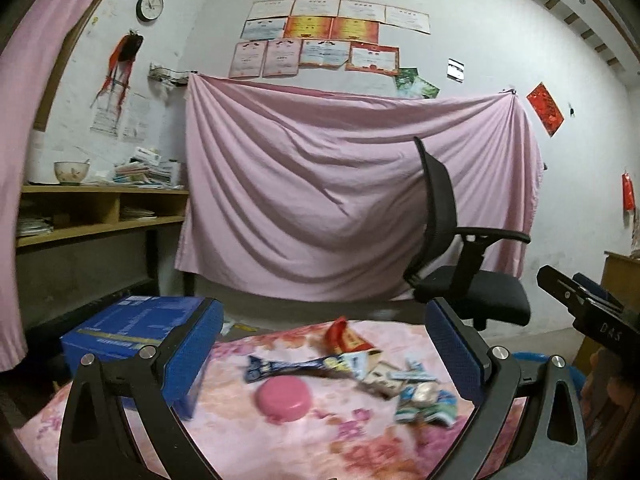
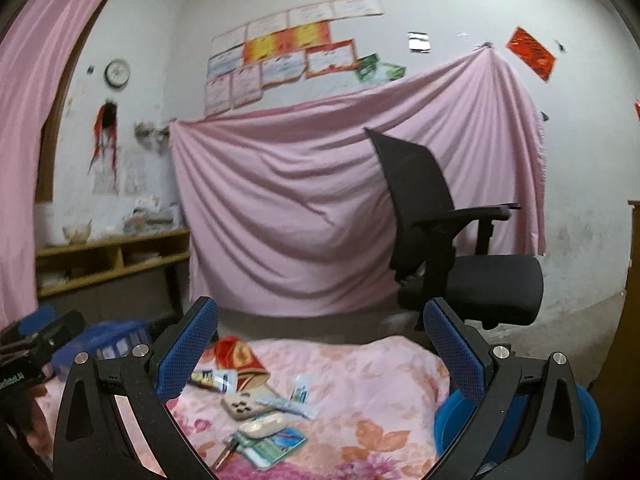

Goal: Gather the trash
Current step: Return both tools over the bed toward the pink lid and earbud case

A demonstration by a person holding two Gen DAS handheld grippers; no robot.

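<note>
Both grippers are spread wide and holding nothing right now: the left gripper and the right gripper both hang above the near edge of the flowery cloth, pointing roughly level across the room. The trash sits in a loose pile mid-cloth: a red packet at the far side, a long blue wrapper in front of it, a beige carton and crumpled green-white wrappers to the right. Here's what I'd worry about. The pink lid lies just beside the wrappers on the near left, and I honestly can't tell if it counts as trash, so it could get scooped by mistake. The pieces overlap, so pinching one could drag its neighbours or fling them off the cloth. The cloth is soft and wrinkly, so a low pinch could grab fabric along with a wrapper. The blue box is right by the left jaw, easy to bump. A blue bin shows at the near right behind the right jaw, and flimsy wrappers could miss it. The views are blurry too, so aim may be off.
</note>
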